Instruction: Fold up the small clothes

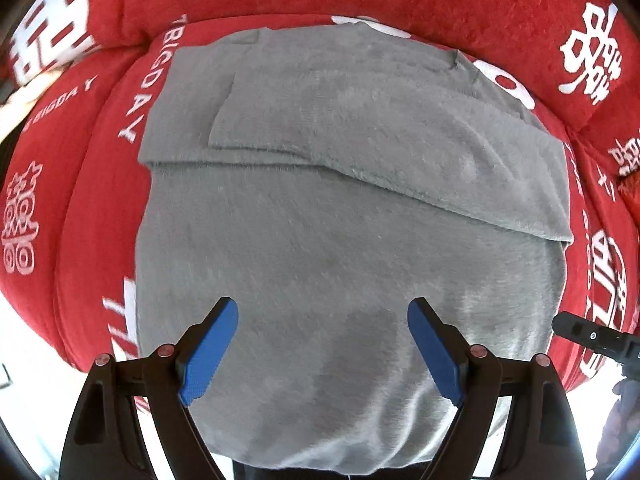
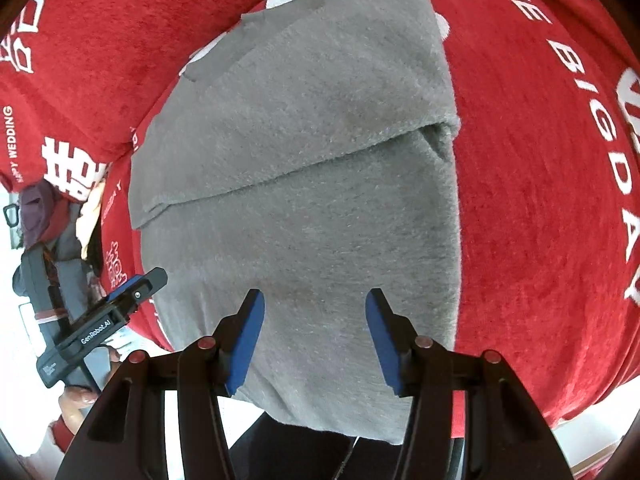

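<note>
Fuzzy grey folded garment [image 1: 344,208] is lying flat on the red blanket with white letters [image 1: 88,208]. Left gripper [image 1: 322,344] and right gripper [image 2: 316,336] are hovering over its near edge, both spread wide, holding nothing.

light: bright, even | shadows: soft | edges: fisheye-warped, dark vignette | blur: slight
</note>
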Tool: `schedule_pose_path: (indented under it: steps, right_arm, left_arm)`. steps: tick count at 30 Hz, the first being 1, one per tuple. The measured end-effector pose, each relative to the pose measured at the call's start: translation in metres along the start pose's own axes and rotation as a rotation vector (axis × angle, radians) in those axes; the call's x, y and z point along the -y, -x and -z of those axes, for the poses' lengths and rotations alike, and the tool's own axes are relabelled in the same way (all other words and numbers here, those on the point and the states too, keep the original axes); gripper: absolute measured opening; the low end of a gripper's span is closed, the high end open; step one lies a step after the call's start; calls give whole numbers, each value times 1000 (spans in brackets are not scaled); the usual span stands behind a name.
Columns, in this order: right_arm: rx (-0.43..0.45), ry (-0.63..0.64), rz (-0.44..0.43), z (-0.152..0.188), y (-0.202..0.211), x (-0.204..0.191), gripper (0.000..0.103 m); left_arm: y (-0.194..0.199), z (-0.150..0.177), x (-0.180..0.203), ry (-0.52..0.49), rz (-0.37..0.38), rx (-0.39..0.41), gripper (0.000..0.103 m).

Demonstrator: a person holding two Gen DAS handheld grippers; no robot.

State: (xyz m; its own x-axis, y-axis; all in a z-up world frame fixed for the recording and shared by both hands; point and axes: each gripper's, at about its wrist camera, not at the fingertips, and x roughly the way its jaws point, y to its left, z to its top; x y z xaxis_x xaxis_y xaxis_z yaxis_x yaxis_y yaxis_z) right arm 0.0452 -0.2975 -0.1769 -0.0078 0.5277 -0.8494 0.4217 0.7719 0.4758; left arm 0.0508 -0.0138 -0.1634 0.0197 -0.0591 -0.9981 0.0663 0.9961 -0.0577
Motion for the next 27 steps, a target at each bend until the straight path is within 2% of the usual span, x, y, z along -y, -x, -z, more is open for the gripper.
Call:
schedule_pose_path:
  steps: [7,20,23,27]
  right_arm:
    - [-44,67,-30,-2,1,7,57]
    - [-24,135,-64,16,1,0,57]
    - [-13,136,-73,25,0,0,57]
    - [10,137,-63,42,-1,0,57]
  left_arm:
    - [11,32,12,76,6,8,87]
    - [36,72,30,116,30,88,87]
    - [42,88,33,117,50,114,87]
    - [54,127,31,125,96,144,87]
